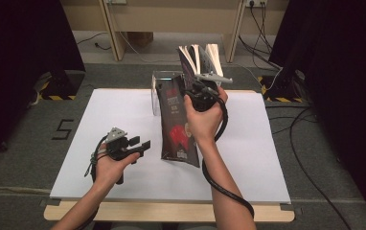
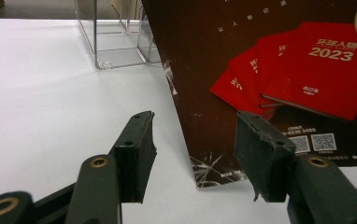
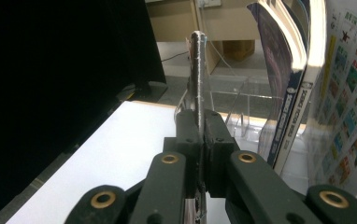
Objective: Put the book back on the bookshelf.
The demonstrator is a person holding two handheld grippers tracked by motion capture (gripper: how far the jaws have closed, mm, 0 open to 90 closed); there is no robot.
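Right gripper [image 1: 196,94] is clamped tight on the dark magazine's [image 1: 176,122] top edge, holding it upright on the table [image 1: 99,120], while the left gripper [image 1: 140,143] gapes wide, holding nothing.

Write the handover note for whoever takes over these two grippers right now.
Right gripper: shut on the top edge of the dark magazine, holding it upright with its bottom edge at the white table.
Left gripper: open, empty, low over the table beside the magazine's lower corner.
Clear rack: at the table's far side, with other magazines standing in it.
Done: magazine gripped and stood up.
Left: probably set it into the rack and release.
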